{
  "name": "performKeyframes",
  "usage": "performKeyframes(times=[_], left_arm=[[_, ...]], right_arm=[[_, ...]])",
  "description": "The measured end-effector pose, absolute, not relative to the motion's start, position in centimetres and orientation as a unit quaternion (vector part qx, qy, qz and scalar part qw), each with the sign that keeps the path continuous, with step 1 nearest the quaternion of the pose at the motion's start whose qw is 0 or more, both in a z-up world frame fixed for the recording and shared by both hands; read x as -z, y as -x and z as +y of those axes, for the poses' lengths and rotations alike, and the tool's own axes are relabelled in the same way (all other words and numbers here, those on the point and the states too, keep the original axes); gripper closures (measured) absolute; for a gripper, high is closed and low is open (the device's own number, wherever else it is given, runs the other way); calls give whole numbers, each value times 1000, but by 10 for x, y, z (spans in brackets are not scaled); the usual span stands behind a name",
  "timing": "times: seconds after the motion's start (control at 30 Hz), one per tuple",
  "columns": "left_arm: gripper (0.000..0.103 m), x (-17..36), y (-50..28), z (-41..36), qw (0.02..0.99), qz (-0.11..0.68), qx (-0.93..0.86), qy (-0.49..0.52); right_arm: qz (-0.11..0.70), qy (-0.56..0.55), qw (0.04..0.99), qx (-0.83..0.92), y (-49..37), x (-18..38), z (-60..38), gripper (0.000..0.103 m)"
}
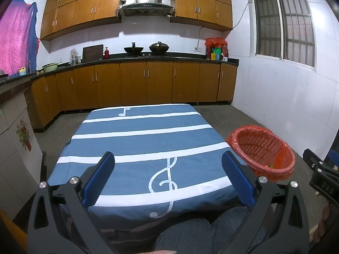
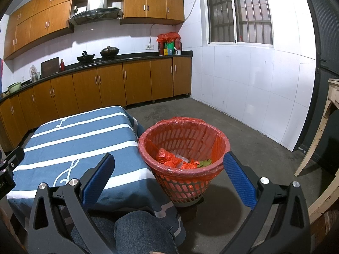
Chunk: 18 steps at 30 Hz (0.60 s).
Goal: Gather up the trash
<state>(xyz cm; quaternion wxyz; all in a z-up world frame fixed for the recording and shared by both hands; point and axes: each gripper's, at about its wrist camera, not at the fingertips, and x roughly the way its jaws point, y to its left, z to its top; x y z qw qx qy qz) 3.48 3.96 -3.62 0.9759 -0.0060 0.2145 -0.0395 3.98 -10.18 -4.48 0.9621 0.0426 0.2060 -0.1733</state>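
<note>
A red slotted trash basket [image 2: 184, 144] lined with a red plastic bag stands on the floor right of the table; it also shows in the left wrist view [image 1: 262, 148]. Inside lie crumpled red plastic pieces [image 2: 169, 158], clear wrap and a green scrap [image 2: 204, 162]. My left gripper [image 1: 168, 163] is open and empty above the near part of the blue striped tablecloth [image 1: 139, 139]. My right gripper [image 2: 169, 165] is open and empty, held above the near rim of the basket. I see no loose trash on the cloth.
The table [image 2: 80, 135] wears a blue cloth with white music notes. My knees in jeans [image 2: 139, 230] are at its near edge. Wooden kitchen cabinets [image 1: 135, 84] run along the back, a white tiled wall [image 2: 243, 95] on the right, a pale wooden frame [image 2: 317, 139] far right.
</note>
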Motion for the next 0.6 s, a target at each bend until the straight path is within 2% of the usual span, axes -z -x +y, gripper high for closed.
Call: performKeyframes(times=[0.6], left_arm=[[4,36,-35,40,975,217,38,8]], right_arm=[[206,-43,962,173,-39,45,-103,2]])
